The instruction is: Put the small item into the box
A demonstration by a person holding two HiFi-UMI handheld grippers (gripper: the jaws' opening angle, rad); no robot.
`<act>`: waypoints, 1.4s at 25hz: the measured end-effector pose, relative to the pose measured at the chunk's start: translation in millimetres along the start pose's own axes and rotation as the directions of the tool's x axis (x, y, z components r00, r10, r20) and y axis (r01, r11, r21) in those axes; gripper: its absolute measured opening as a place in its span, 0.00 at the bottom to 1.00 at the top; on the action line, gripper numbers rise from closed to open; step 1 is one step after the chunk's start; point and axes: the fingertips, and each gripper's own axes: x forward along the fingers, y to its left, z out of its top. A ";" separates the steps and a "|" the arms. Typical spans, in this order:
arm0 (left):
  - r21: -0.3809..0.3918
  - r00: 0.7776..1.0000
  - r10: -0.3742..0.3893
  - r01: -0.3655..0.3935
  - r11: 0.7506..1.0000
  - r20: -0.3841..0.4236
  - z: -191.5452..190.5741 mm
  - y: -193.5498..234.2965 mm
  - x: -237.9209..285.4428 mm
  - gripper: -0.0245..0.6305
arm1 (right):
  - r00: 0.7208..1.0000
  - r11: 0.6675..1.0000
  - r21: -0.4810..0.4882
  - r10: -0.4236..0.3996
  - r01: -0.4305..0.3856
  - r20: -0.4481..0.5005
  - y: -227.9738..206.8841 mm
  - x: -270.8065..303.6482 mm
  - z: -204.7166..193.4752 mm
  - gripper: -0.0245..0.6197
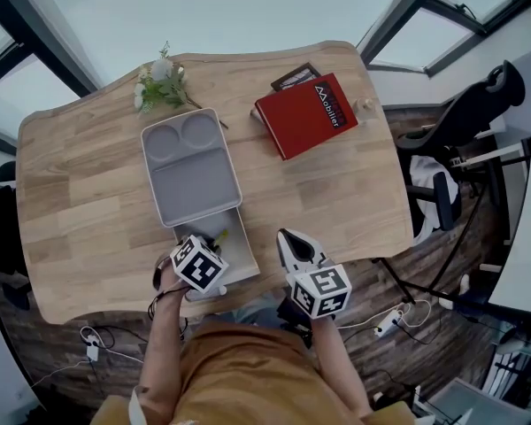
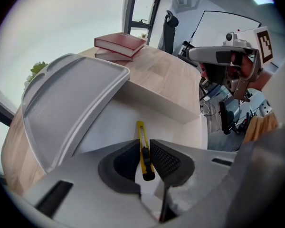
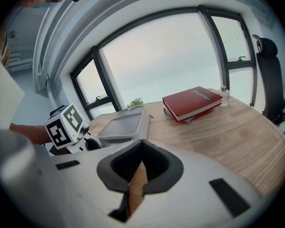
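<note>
Yellow plastic utility knife (image 2: 140, 132) is hanging clamped between the left gripper's (image 2: 143, 148) jaws, over the open white rectangular box (image 2: 156, 101) at the wooden table's (image 1: 336, 193) near edge. Lowering it close to the floor (not dropping it) before releasing seems wisest. The right gripper's (image 3: 142, 144) jaws are sitting together, empty.

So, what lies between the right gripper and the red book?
Only bare wooden table; the right gripper view shows nothing between the right gripper and the red book.
</note>
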 end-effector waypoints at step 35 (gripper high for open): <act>-0.282 0.870 0.065 0.087 0.956 0.489 45.8 18.0 -74.8 0.05 | 0.997 0.996 -0.079 0.049 -0.044 0.062 29.0 -14.6 23.8 0.05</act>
